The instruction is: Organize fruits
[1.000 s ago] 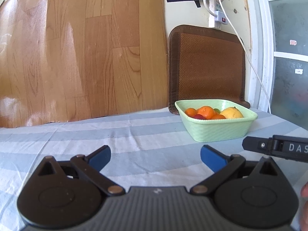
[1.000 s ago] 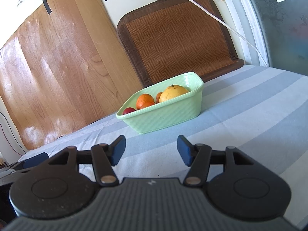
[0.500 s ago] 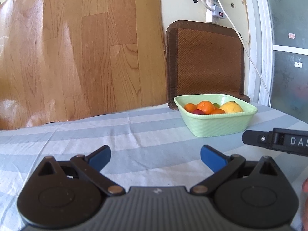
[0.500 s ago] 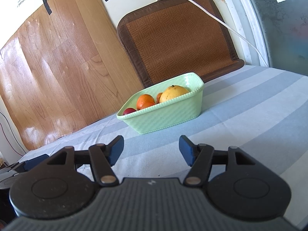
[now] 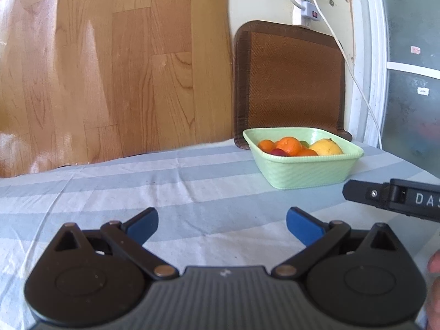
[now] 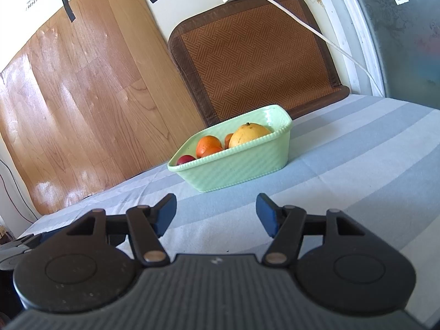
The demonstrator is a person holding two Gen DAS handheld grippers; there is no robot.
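A pale green bowl (image 5: 305, 172) stands on the striped tablecloth and holds oranges (image 5: 288, 145), a large yellow fruit (image 5: 327, 147), a red fruit (image 5: 277, 152) and a small green one. The bowl also shows in the right wrist view (image 6: 236, 167), with an orange (image 6: 207, 144), the yellow fruit (image 6: 249, 133) and the red fruit (image 6: 184, 159). My left gripper (image 5: 222, 224) is open and empty, short of the bowl and to its left. My right gripper (image 6: 216, 210) is open and empty, just in front of the bowl.
A wood-pattern board (image 5: 110, 68) and a brown woven mat (image 5: 291, 79) lean on the wall behind the table. A white cable (image 5: 354, 79) hangs from a power strip. The right gripper's black finger (image 5: 390, 196) shows at the right of the left wrist view.
The left gripper's view has drifted so the bowl sits slightly lower and further off. The right gripper's jaws have opened a little wider. The fruits have not moved.
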